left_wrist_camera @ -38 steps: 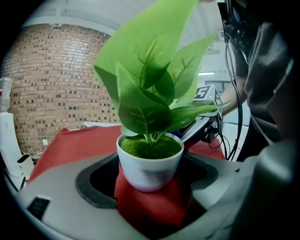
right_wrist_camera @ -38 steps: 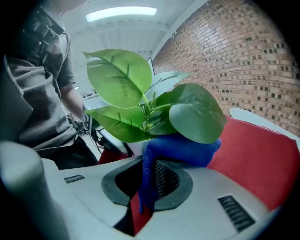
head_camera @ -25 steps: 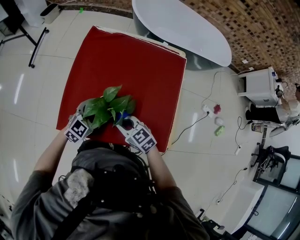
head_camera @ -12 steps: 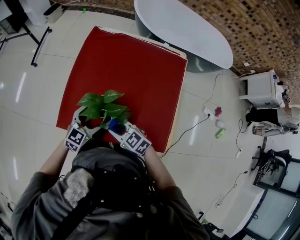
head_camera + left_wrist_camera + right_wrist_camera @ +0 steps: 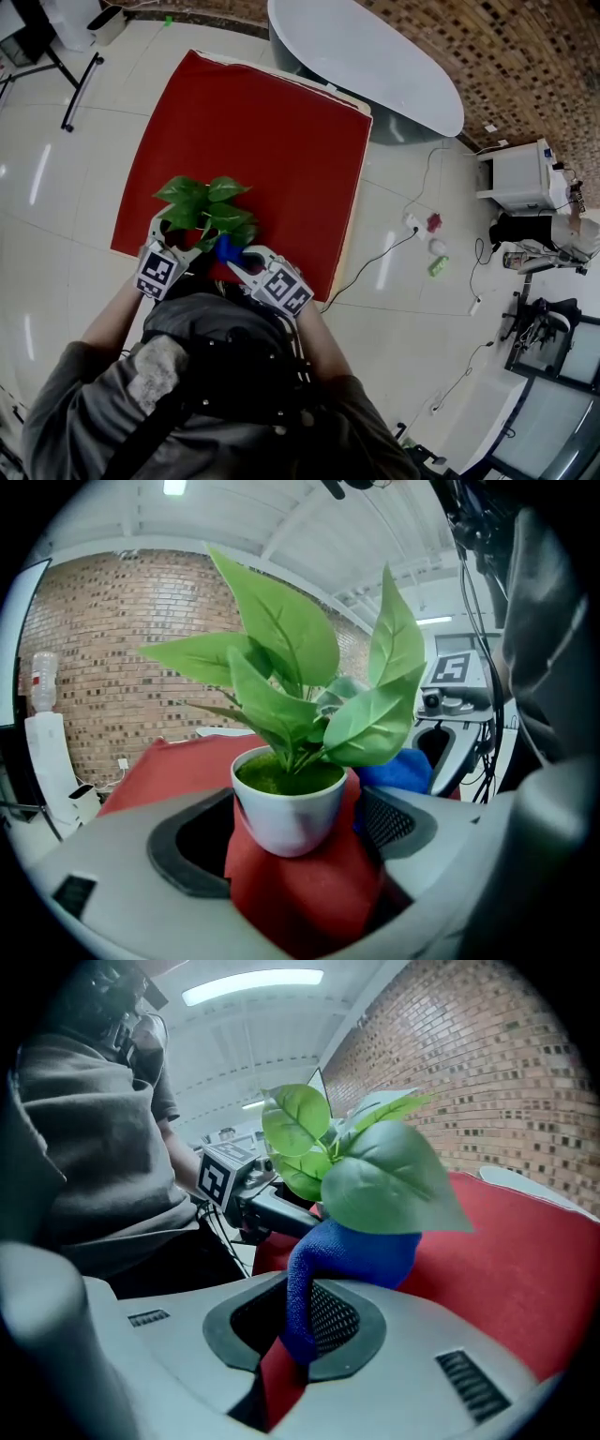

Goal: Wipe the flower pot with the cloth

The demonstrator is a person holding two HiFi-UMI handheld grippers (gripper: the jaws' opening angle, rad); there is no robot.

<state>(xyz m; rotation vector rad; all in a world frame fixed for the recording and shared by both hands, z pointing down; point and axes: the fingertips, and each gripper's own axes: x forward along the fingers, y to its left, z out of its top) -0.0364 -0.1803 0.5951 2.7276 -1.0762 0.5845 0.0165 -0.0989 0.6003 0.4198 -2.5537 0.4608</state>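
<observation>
The pot (image 5: 286, 803) is at the near edge of the red table (image 5: 272, 141), clamped between the left gripper's (image 5: 292, 841) jaws. The right gripper (image 5: 298, 1330) pinches the blue cloth (image 5: 352, 1251) just beside it. A good wipe likely means pressing cloth to the pot's wall and sweeping round, below the leaves (image 5: 291, 667).

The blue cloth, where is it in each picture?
Head view: blue cloth in the lower middle, at the bottom edge of the green leaves.
Left gripper view: right of center, behind the white pot.
Right gripper view: in the center, pinched in the right gripper's tongs.
Shared landmark: the green leaves, right next to the cloth.
</observation>
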